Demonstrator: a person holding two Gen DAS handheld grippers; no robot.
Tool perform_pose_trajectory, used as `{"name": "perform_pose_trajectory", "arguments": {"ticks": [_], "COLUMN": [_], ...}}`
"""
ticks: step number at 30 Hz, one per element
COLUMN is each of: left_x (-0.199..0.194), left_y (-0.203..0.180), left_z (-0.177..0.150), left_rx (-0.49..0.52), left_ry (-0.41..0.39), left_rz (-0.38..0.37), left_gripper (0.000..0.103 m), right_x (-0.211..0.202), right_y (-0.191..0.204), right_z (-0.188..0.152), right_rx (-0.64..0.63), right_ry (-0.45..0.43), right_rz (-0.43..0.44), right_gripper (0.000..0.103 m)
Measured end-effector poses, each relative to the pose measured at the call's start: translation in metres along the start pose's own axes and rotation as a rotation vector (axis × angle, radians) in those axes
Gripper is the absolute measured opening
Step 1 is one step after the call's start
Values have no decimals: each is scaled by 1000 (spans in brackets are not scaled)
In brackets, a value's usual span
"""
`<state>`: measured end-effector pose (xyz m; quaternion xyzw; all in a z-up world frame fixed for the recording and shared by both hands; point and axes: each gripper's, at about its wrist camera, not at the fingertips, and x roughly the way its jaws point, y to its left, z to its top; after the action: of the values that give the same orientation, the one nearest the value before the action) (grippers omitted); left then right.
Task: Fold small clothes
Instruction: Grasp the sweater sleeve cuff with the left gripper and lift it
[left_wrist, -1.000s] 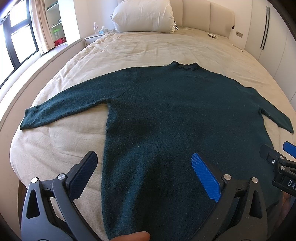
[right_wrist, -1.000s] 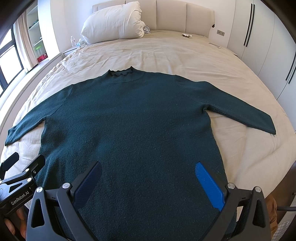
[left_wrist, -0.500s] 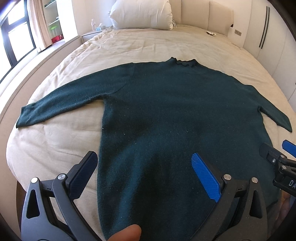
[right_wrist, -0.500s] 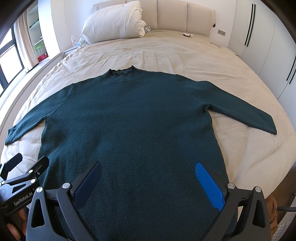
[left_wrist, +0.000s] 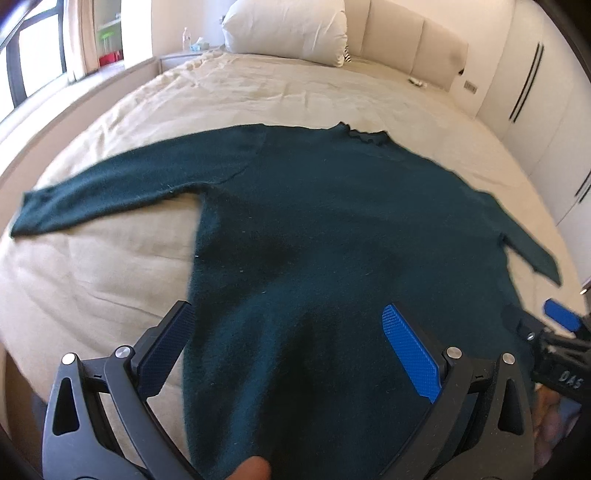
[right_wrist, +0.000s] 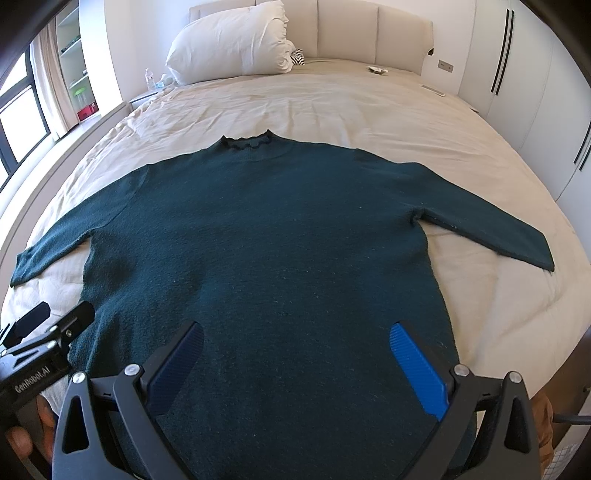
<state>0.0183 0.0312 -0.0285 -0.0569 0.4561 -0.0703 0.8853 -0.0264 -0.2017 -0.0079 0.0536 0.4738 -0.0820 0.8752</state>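
A dark green long-sleeved sweater (left_wrist: 332, 229) lies flat on the bed, collar away from me, both sleeves spread out; it also shows in the right wrist view (right_wrist: 266, 240). My left gripper (left_wrist: 288, 325) is open and empty above the sweater's lower left part, near its left side edge. My right gripper (right_wrist: 295, 343) is open and empty above the lower middle of the sweater. The left sleeve (left_wrist: 110, 195) reaches toward the bed's left edge. The right sleeve (right_wrist: 487, 225) points to the right.
The beige bed sheet (right_wrist: 369, 107) is wrinkled around the sweater. A white pillow (right_wrist: 229, 48) lies by the padded headboard (right_wrist: 347, 33). White wardrobe doors (right_wrist: 535, 66) stand on the right, a window and shelves on the left.
The left gripper has shifted left and slightly forward, so the sweater sits further right in its view. The right gripper has hardly moved. Both stay open.
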Motion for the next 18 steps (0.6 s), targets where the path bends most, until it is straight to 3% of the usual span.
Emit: {"name": "perform_pose_trajectory", "arguments": {"ticks": [2,5,9,11,15,18], "left_x": [2,-5,2,-3,-9,-2], "left_y": [6,13,35,60,141,222], "left_z": [2,4,13,20,37,39], "left_rx": [-21,2,-33,-111,-338,-585], "left_ry": [-4,-96,-10,-36,-111,-153], "left_rz": [-30,-23,-52,-16,-57,-161], "left_gripper": [103,103,103,103,103,103], "right_x": [0,-1,0,0,-1,0], "right_y": [1,2,1,2,4,7], "right_z": [1,5,13,19,33,43], "right_rx": [-1,-2,8,8,16,45], "right_ry": [-5,-13,-31,-35,-49,-46], "right_rz": [2,13,43,68,138,216], "right_gripper": [103,103,103,103,103,103]}}
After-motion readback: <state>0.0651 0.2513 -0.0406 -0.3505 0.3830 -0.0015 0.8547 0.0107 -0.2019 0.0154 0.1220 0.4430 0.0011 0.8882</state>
